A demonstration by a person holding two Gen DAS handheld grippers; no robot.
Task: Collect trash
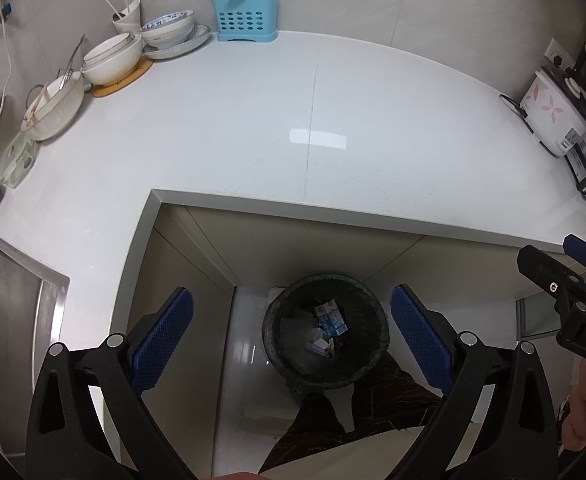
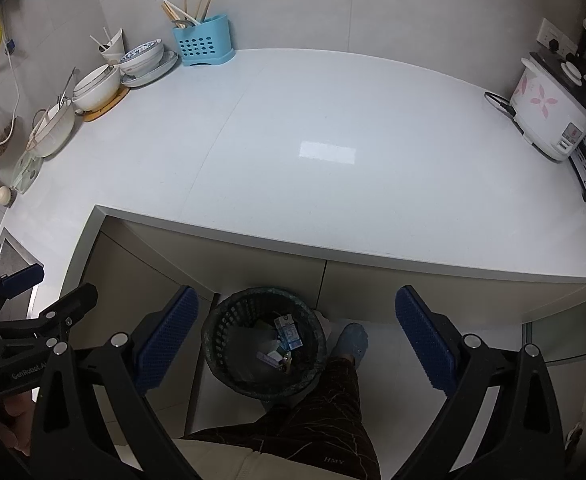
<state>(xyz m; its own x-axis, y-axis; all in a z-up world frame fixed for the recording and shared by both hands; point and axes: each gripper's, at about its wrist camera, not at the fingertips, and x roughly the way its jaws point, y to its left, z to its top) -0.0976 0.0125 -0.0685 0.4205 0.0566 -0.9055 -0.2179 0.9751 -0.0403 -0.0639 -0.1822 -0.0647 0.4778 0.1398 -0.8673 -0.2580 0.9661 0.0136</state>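
Note:
A dark mesh trash bin (image 1: 379, 322) with a liner stands on the floor under the counter's edge. Inside it lie a blue-and-white carton (image 1: 332, 317) and a few small scraps. My left gripper (image 1: 291, 294) hangs open above the bin with nothing between its blue pads. In the right wrist view the same bin (image 2: 219, 322) and carton (image 2: 289, 332) sit below my right gripper (image 2: 296, 292), which is also open and holds nothing. The two grippers are side by side: the right gripper (image 1: 555, 256) shows at the left view's edge, and the left gripper (image 2: 49, 288) at the right view's edge.
The white L-shaped counter (image 1: 253, 128) carries stacked bowls (image 1: 113, 60), a blue utensil holder (image 1: 245, 16) and a rice cooker (image 1: 553, 116) at the far right. A steel sink (image 1: 17, 312) lies at the left. A person's leg and blue shoe (image 2: 353, 340) stand beside the bin.

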